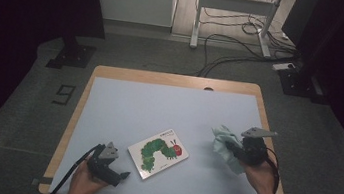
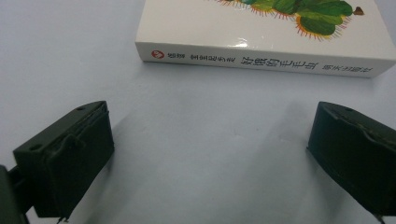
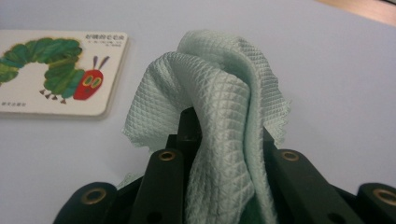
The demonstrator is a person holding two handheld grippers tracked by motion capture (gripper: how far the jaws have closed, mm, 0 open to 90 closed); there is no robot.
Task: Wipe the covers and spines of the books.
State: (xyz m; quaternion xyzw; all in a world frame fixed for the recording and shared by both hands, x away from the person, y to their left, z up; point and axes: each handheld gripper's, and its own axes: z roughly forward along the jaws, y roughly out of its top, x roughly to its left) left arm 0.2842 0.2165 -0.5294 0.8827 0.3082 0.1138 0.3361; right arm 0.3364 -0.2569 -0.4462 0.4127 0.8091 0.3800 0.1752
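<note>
- Right gripper (image 1: 233,150) pinches the pale green cloth (image 1: 223,143); jaws pressed together on it, and the right gripper view shows the waffle-weave fabric (image 3: 219,116) bunched up and draped over the closed jaws.
- In the high view the cloth hangs from the grip at about 4 o'clock from the table's centre, part lifted, lower end trailing toward the mat (can't tell if it touches).
- Left gripper (image 1: 118,175) sits at about 7 o'clock on the blue mat (image 1: 159,105), jaws spread wide, nothing between them; the left gripper view shows only bare mat (image 2: 210,154) between the two black pads.
- Picture book (image 1: 158,153) with the caterpillar cover lies flat and shut near 6 o'clock, between the two grippers, apart from both.
- Book spine (image 2: 261,63) faces the left gripper, just ahead of its open jaws, not touching.
- From the cloth, the book is at roughly 9 o'clock (cover also visible in the right gripper view (image 3: 56,70)).
- Judged progress: cloth pickup looks done, grip looks secure.
- Judged remaining: bring the cloth over to the book, probably to wipe the cover; no contact between cloth and book so far.
- The left gripper likely still has to steady the book; it is not holding it yet.
- Overall early stage, the main action on the book not begun.
</note>
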